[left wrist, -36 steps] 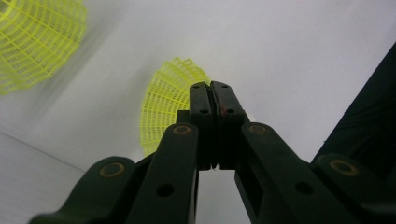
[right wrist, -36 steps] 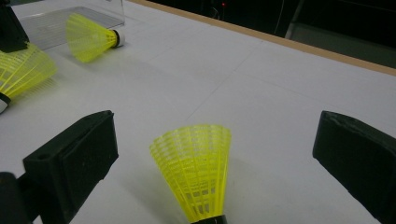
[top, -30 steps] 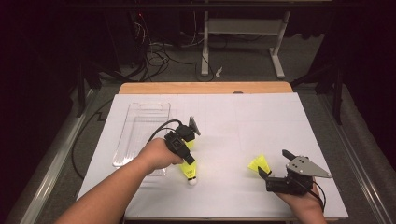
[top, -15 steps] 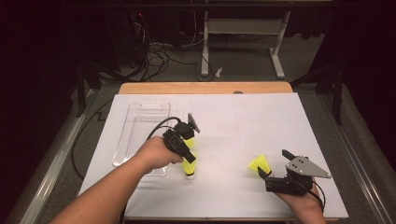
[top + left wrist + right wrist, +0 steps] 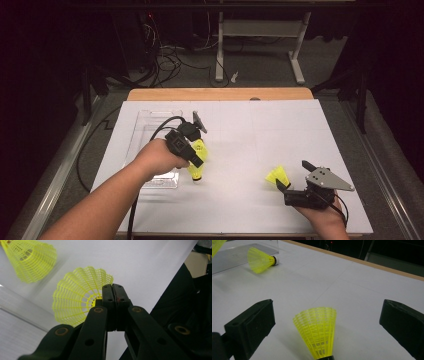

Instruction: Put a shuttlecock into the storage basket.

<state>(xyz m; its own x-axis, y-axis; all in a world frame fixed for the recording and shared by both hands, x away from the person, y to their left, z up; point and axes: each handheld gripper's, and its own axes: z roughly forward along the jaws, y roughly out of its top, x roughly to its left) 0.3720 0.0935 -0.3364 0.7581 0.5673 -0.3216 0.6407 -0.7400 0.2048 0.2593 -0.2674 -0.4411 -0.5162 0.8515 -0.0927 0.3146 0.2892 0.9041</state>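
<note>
left hand-held gripper fills the foreground, its two black jaws pressed tight together, pinching the rim of a yellow shuttlecock. we look straight into that mesh skirt, flared wide open to the left of the jaws. a second yellow shuttlecock sits blurred at top left over the white counter. a clear tray edge crosses lower left.

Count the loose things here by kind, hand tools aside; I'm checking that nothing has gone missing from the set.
Yellow shuttlecocks: 3
Clear tray: 1
Total: 4
</note>
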